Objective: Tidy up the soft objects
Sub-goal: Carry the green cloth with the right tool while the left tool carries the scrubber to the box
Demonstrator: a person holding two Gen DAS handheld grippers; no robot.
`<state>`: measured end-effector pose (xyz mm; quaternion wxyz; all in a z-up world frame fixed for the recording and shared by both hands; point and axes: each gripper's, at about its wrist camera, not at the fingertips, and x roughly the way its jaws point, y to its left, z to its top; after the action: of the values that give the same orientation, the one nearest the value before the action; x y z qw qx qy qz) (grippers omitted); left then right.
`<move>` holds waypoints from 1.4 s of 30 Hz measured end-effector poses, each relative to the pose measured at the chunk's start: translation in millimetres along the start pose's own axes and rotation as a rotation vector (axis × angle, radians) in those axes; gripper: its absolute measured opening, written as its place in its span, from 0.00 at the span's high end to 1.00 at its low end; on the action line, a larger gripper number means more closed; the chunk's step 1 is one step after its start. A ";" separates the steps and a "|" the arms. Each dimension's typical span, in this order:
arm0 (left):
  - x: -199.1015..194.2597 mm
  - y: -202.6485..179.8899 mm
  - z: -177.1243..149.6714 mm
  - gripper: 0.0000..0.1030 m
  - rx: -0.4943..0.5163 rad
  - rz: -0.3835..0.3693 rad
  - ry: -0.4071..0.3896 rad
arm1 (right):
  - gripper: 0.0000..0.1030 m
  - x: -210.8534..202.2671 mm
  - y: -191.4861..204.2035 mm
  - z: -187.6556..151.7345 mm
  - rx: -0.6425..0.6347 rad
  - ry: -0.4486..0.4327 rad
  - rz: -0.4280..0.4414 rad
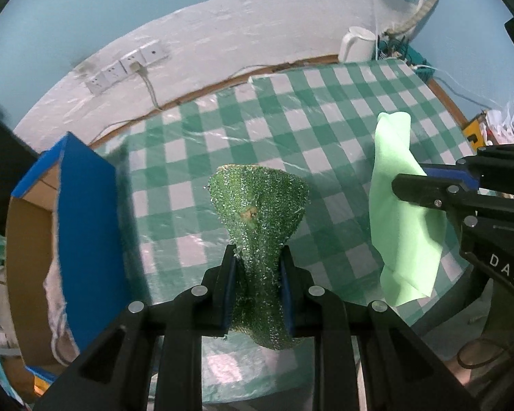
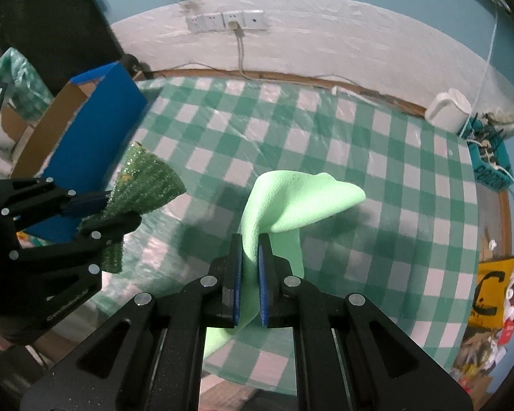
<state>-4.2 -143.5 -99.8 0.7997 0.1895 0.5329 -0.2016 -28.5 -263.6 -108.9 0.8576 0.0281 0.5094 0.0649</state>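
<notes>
My left gripper (image 1: 258, 257) is shut on a dark green glittery scouring cloth (image 1: 258, 202) and holds it above the checked table; the cloth also shows in the right wrist view (image 2: 147, 181), next to the blue box. My right gripper (image 2: 250, 243) is shut on a pale green soft cloth (image 2: 301, 198), lifted over the table's middle. In the left wrist view the pale cloth (image 1: 399, 212) hangs at the right, pinched by the right gripper (image 1: 407, 186).
A blue cardboard box (image 1: 85, 212) with an open top stands at the table's left edge, with something white inside. The green-and-white checked tablecloth (image 2: 359, 144) covers the table. A white kettle (image 2: 449, 108) and a teal basket (image 2: 490, 161) sit at the far right. Wall sockets (image 2: 226, 20) are behind.
</notes>
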 end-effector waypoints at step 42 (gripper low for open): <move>-59.7 198.4 -54.5 0.78 -0.345 0.179 -0.099 | 0.93 -1.9 192.0 111.4 -0.221 -0.078 0.164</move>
<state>36.5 59.9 -46.4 0.8601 0.0860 0.5008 -0.0445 52.5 -71.8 -31.9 0.8666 -0.0224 0.4613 0.1892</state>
